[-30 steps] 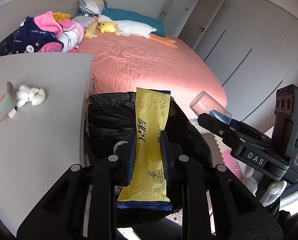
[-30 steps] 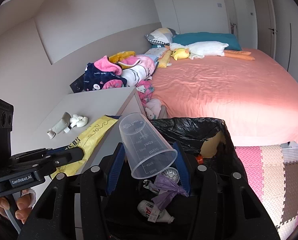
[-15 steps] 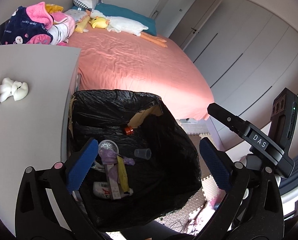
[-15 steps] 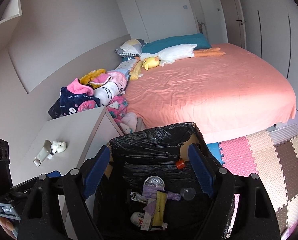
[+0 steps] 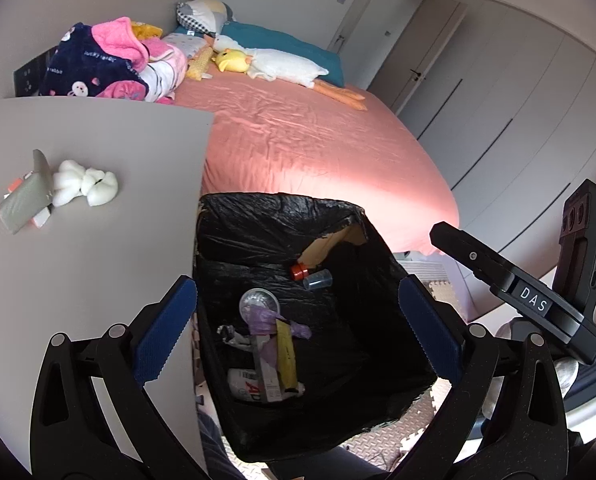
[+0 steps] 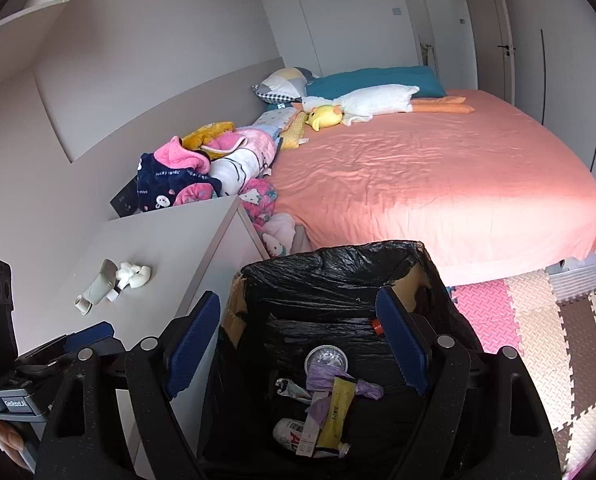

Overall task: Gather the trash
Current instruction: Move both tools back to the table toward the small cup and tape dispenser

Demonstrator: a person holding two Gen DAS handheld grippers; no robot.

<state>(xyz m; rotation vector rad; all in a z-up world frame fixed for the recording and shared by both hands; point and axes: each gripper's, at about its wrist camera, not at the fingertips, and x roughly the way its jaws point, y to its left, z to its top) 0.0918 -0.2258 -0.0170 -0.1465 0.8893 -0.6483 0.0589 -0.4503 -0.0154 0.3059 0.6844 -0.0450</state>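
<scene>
On the desk [image 5: 97,280] at far left a grey tube [image 5: 25,200] and a white wad [image 5: 85,184] lay touching each other, likely the trash left to collect. The left gripper [image 5: 298,328] hung spread wide and empty over the bin [image 5: 277,216]; a second ago it had pinched a yellow wrapper [image 5: 285,352], which now lay among the litter at the bottom. The right gripper [image 6: 298,352] was likewise wide apart and empty, its clear cup [image 5: 318,279] having dropped beside a red cap [image 5: 298,271]. Both loads looked delivered, so a return to the desk seemed due. Right of the bin lay the bed [image 6: 438,184] and foam mats [image 6: 538,320]. Nothing blocked the way to the desk, though the right gripper was farther from it than the left
</scene>
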